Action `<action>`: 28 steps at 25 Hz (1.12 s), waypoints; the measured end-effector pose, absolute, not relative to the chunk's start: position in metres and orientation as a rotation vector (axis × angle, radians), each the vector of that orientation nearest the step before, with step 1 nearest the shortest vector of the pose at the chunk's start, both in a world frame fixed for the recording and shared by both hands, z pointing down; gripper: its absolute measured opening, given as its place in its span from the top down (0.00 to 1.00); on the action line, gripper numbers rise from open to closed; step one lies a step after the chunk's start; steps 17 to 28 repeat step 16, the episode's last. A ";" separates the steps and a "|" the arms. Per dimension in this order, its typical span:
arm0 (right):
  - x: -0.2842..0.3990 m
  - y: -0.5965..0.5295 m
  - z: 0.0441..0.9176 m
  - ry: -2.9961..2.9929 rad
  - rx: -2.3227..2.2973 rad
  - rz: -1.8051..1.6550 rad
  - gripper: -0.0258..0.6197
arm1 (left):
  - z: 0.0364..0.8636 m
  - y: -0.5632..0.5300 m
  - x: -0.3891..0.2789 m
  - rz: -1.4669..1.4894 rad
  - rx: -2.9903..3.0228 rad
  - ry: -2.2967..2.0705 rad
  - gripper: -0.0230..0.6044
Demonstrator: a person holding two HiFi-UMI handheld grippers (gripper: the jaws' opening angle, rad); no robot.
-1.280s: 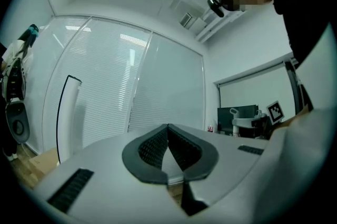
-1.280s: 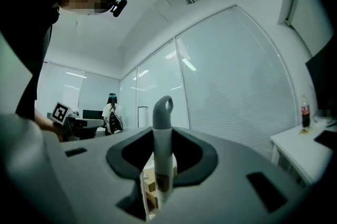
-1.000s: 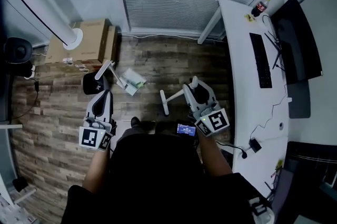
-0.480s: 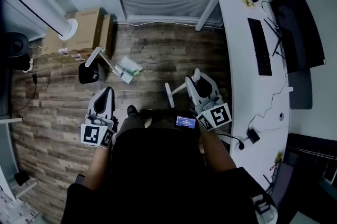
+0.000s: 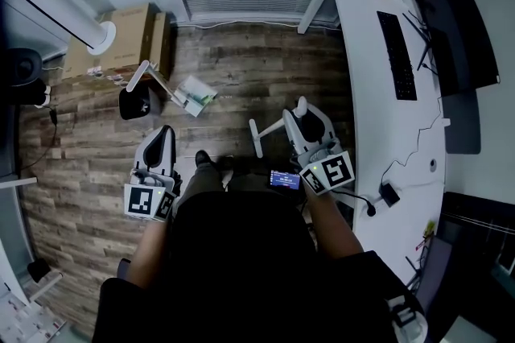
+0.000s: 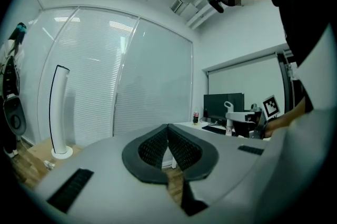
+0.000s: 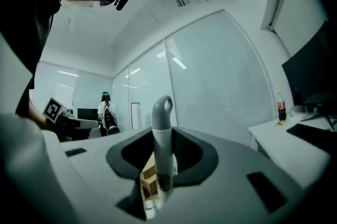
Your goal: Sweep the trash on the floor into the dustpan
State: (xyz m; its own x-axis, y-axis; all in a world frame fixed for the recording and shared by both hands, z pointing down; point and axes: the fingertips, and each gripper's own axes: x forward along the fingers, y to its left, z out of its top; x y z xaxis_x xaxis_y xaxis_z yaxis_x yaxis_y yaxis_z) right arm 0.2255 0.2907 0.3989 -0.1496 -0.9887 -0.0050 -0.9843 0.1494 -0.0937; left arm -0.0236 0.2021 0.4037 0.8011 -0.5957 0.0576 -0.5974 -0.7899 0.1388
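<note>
A person standing on the wood-plank floor point(image 5: 257, 80) of an office prepares to sweep, with the job yet to start in earnest. The right gripper point(image 5: 303, 113) is clenched on the upright broom handle point(image 7: 161, 133), while the broom head point(image 5: 255, 138) rests on the boards close to the person's feet. The left gripper point(image 5: 164, 132) is closed with nothing between its pads, which meet at the tips. It hovers level and holds no tool. The trash point(image 5: 195, 94), which looks like a white-and-green wrapper or crumpled sheet, lies on the floor just beside the dark dustpan point(image 5: 134, 103) but not inside it. The dustpan stands by itself near the cardboard boxes point(image 5: 129, 47), its white handle untouched by either gripper (a thin white rod also runs from that handle toward the trash, and the head view does not show what it belongs to). The broom head is well apart from the trash, so by the look of things nothing has been swept in. What appears to remain is nearly everything: carrying the broom across to the wrapper, steadying the dustpan, probably with the free left gripper, and brushing the piece over the pan's lip.
</note>
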 end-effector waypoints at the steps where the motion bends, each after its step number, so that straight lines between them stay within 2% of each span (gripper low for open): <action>1: 0.224 0.292 0.400 2.333 -2.002 -0.108 0.80 | 0.403 0.203 -0.024 0.018 2.838 -0.949 0.97; 8: 0.221 0.299 0.398 2.315 -1.997 -0.103 0.80 | 0.393 0.211 -0.026 -0.059 2.818 -0.948 0.97; 28: 0.223 0.304 0.401 2.312 -2.014 -0.093 0.80 | 0.399 0.216 -0.024 -0.049 2.822 -0.937 0.97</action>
